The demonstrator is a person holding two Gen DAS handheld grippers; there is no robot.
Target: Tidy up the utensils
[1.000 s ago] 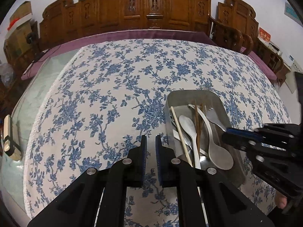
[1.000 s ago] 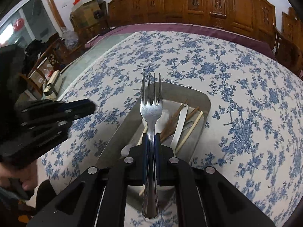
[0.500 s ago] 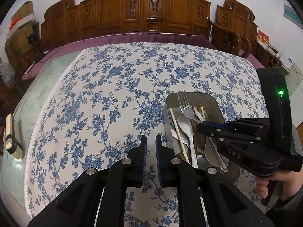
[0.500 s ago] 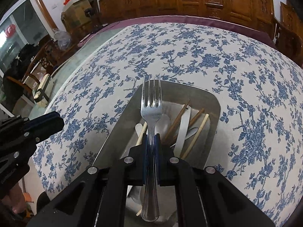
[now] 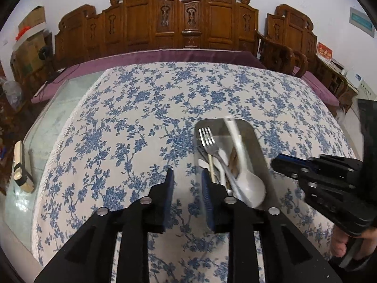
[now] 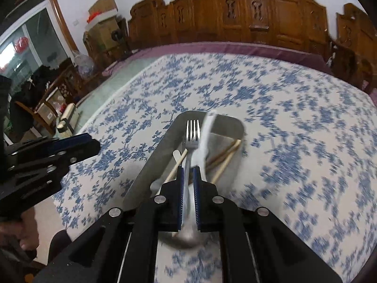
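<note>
A metal tray [image 5: 258,146] [image 6: 153,162] on the blue-flowered tablecloth holds a steel fork [image 5: 208,140] [image 6: 192,133], a white spoon [image 5: 247,181] [image 6: 205,136], chopsticks [image 6: 223,155] and other cutlery. My right gripper [image 6: 188,172] hangs over the tray's near end, its jaws slightly apart, with the fork lying loose below them. In the left wrist view the right gripper [image 5: 278,162] is at the tray's right side. My left gripper [image 5: 187,176] is open and empty over the cloth just left of the tray.
The tablecloth [image 5: 141,118] leaves a bare glass strip [image 5: 47,129] on the table's left, where a small device [image 5: 20,167] lies near the edge. Carved wooden chairs [image 5: 188,23] stand behind the table. Boxes [image 6: 101,28] are stacked at the far left.
My right gripper has opened and the fork has dropped into the tray; the gripper has drawn back. My left gripper has opened. The white spoon in the tray has shifted.
</note>
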